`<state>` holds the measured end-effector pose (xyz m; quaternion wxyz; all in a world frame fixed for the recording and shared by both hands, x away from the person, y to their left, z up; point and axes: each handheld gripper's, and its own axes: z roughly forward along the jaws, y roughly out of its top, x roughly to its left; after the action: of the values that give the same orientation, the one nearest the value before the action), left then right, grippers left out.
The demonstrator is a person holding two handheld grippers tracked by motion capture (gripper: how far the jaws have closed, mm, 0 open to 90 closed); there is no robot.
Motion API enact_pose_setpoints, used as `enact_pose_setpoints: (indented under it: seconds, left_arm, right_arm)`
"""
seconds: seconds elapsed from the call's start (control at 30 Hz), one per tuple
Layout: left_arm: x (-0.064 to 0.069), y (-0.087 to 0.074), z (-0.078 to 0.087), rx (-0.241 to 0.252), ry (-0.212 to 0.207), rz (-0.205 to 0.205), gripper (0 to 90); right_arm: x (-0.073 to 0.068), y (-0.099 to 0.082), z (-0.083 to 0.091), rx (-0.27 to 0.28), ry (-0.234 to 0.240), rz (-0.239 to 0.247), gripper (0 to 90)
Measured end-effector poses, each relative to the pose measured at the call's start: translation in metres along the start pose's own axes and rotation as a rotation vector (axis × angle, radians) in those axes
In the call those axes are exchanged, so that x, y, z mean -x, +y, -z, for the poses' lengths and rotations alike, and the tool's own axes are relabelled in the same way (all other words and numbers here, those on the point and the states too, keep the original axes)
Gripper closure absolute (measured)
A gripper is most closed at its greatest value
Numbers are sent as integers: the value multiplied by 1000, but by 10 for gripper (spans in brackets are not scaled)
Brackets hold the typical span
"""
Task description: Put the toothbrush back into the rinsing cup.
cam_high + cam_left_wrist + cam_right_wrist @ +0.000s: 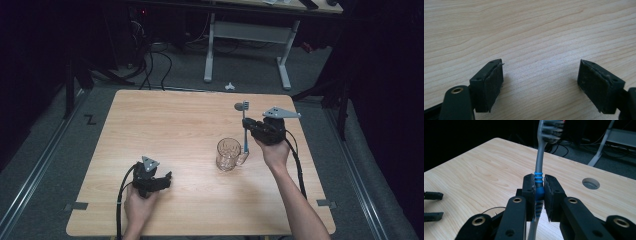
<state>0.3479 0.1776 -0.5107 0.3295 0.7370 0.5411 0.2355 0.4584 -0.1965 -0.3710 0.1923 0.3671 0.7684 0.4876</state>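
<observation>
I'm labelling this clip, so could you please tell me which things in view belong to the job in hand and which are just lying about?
In the job:
- grey-and-blue plastic toothbrush, clamped upright in the right gripper
- clear glass mug, just below it

Lying about:
- left gripper, open over the light wooden table
- white-legged desk behind
- small white floor object

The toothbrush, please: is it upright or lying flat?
Upright: the toothbrush stands bristle end up, clamped in the right gripper.
</observation>
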Motion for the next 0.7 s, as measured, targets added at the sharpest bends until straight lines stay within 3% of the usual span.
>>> enact_pose_setpoints:
  seconds: [0.7]
  left_arm:
    - [0,0,0,0,0,0,213]
  right_arm:
    - [-1,-8,15,-9,6,-4,799]
